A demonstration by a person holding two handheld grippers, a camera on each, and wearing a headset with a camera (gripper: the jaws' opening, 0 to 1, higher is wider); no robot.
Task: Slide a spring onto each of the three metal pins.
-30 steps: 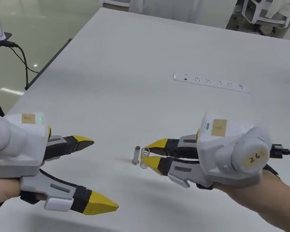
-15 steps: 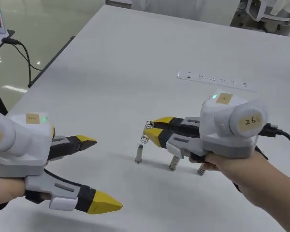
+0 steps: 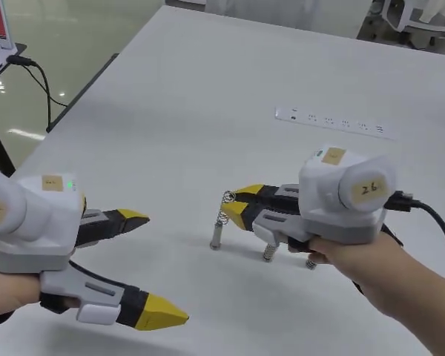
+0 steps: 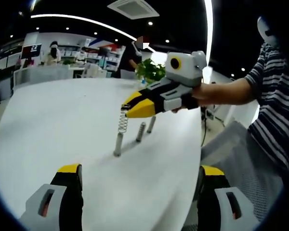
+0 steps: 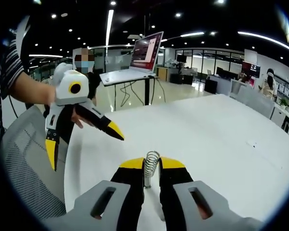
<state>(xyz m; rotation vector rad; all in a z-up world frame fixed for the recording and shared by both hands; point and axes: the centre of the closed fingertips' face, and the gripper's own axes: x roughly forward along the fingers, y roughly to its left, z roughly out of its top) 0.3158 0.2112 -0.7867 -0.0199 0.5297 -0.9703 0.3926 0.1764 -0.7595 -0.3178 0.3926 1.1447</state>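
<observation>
My right gripper (image 3: 234,202) is shut on a small wire spring (image 3: 225,211), held nearly upright. The spring's lower end sits at the top of a bare metal pin (image 3: 216,236) standing on the white table. From the left gripper view, the spring (image 4: 123,120) lines up over that pin (image 4: 118,144). Two more pins (image 3: 269,252) (image 3: 310,262) stand under the right gripper, each wearing a spring. The right gripper view has the spring (image 5: 153,157) pinched between my own yellow tips (image 5: 151,164). My left gripper (image 3: 150,267) hovers open at the lower left, holding nothing.
A white power strip (image 3: 334,122) lies on the far side of the table (image 3: 193,111). The table's left edge runs past a black cable (image 3: 37,81) and the floor. A laptop (image 5: 147,50) stands on a stand beyond the table.
The right gripper lifted the spring from table level beside the pin to above it, then lowered it slightly onto the pin's top. The left gripper stayed open in place.
</observation>
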